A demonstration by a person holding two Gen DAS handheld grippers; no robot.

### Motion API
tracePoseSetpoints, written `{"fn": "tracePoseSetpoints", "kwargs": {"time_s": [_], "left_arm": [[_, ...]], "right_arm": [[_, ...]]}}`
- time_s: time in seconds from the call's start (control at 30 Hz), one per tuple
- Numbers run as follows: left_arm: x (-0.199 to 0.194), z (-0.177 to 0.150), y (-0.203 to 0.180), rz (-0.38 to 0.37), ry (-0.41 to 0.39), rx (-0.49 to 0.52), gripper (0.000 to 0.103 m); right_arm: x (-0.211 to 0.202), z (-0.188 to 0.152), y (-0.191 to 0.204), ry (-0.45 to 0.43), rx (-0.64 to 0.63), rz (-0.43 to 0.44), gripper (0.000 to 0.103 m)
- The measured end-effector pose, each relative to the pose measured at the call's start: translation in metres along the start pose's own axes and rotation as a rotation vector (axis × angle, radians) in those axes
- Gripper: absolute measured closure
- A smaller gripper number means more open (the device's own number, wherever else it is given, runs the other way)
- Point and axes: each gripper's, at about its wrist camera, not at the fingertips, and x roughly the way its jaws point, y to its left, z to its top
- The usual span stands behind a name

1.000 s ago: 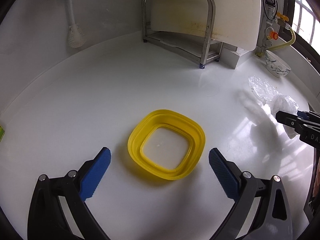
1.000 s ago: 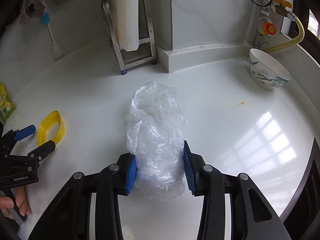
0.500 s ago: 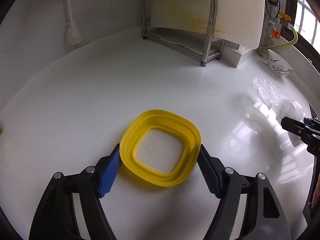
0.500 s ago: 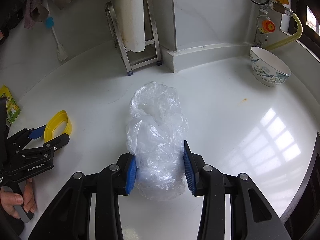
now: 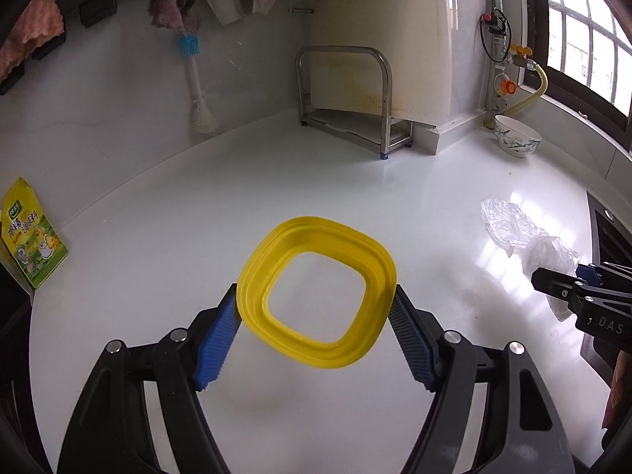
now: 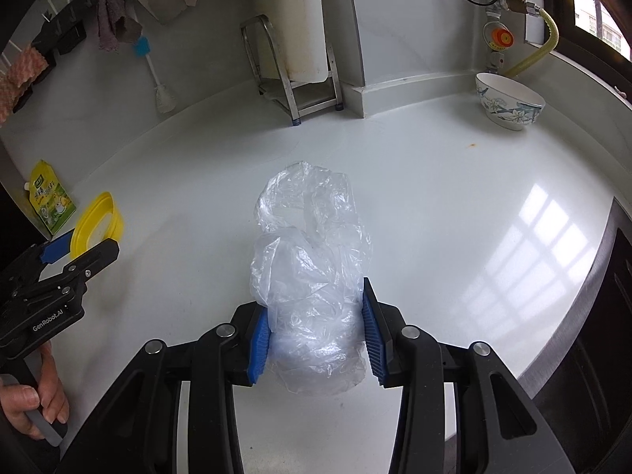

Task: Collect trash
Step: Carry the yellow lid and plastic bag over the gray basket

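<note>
**Left wrist view: yellow ring up off the counter**

Left gripper (image 5: 316, 328) clamped across the yellow ring (image 5: 318, 292), a smooth, stiff, square-ish hoop, tilted, lifted above the glossy white counter (image 5: 276, 181). Right gripper (image 6: 314, 331) squeezed onto the clear plastic bag (image 6: 312, 276), soft, crinkly, stretching away ahead.

Your left gripper (image 5: 316, 333), open a second ago, now clamps the yellow ring (image 5: 317, 291) and lifts it off the white counter (image 5: 197, 205).
</note>
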Motion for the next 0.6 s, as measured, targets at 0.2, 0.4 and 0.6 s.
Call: {"fn": "tracePoseSetpoints", "kwargs": {"time_s": [0.2, 0.4, 0.6], "left_arm": [[-0.068, -0.023, 0.002, -0.017, -0.058, 0.003, 0.031], [-0.122, -0.062, -0.006, -0.047, -0.093, 0.015, 0.031], [-0.151, -0.108, -0.011, -0.077, -0.086, 0.006, 0.031]], "right_arm": [[-0.057, -0.042, 0.022, -0.067, 0.066, 0.046, 0.064], [-0.119, -0.095, 0.036, -0.149, 0.1, 0.022, 0.064], [-0.163, -0.159, 0.035, -0.201, 0.157, -0.014, 0.064]]}}
